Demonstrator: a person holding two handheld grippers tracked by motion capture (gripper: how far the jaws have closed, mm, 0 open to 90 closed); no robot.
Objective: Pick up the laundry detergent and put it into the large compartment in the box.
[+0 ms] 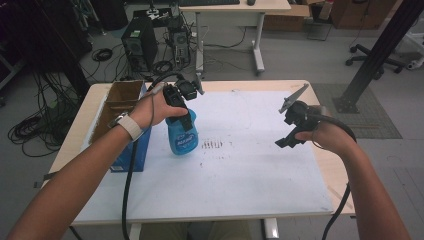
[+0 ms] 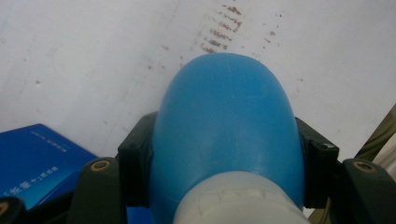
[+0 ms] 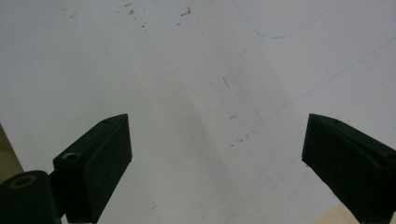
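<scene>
While the left gripper [image 1: 183, 106] is clamped on the blue bottle [image 1: 182, 134], its two black pads [image 2: 134, 163] press on either side of the rounded blue shoulder, just below the pale collar [image 2: 238, 198] at the neck. That bottle is the thing to watch: it stands upright at the left part of the white sheet [image 1: 240, 175] that covers the table [image 1: 260, 85], and whether its base is touching the sheet or hanging just above it, I can't make out from here. Just left of the bottle there's a blue box [image 1: 134, 150], nearly touching it, and behind that box an open cardboard carton [image 1: 117, 102] sits at the table's left edge. Right of the bottle, close by on the sheet, there's a patch of short brown marks [image 1: 212, 145]; seen from the left gripper view, the same smudges [image 2: 224, 30] lie beyond the bottle's dome, with a corner of the blue box [image 2: 37, 158] low on the left. Over to the right, well apart from the bottle, the right gripper [image 1: 290, 137] hangs above the sheet with its jaws wide apart and nothing between them, just bare white paper with a few faint specks and a thin pen line [image 3: 280, 35] beneath
</scene>
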